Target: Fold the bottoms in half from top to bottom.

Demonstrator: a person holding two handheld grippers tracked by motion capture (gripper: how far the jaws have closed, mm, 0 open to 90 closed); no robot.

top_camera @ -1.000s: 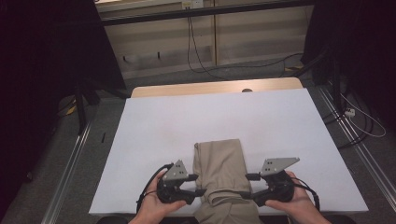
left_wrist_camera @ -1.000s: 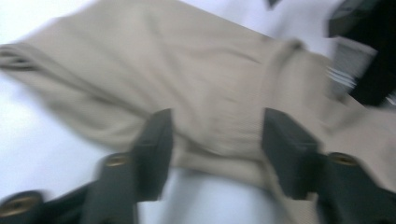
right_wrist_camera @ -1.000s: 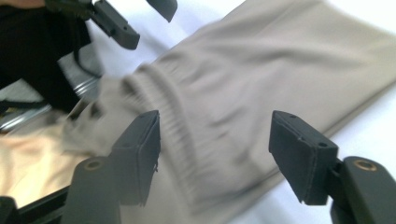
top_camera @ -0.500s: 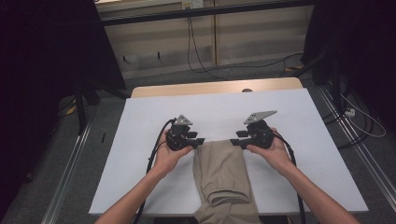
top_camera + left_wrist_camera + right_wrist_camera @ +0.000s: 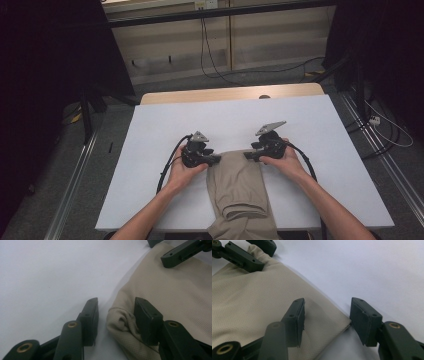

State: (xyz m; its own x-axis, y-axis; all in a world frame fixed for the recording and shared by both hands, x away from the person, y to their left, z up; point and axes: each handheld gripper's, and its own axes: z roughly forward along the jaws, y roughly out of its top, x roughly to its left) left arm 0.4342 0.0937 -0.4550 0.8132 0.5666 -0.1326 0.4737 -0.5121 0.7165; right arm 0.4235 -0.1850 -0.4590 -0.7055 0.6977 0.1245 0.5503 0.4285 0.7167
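Cloth (image 5: 240, 187) corners sit between each hand-held gripper's spread jaws: left (image 5: 116, 315), right (image 5: 327, 317).

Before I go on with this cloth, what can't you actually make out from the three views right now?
- Near end of the beige cloth: cut off by the bottom edge of the high view.
- What garment it is: folded, no telling detail visible.
- Left gripper: jaws open around a bunched corner; contact unclear.
- Right gripper: jaws open either side of the other corner; underside hidden.
- Both grippers' jaws in the high view: too small.
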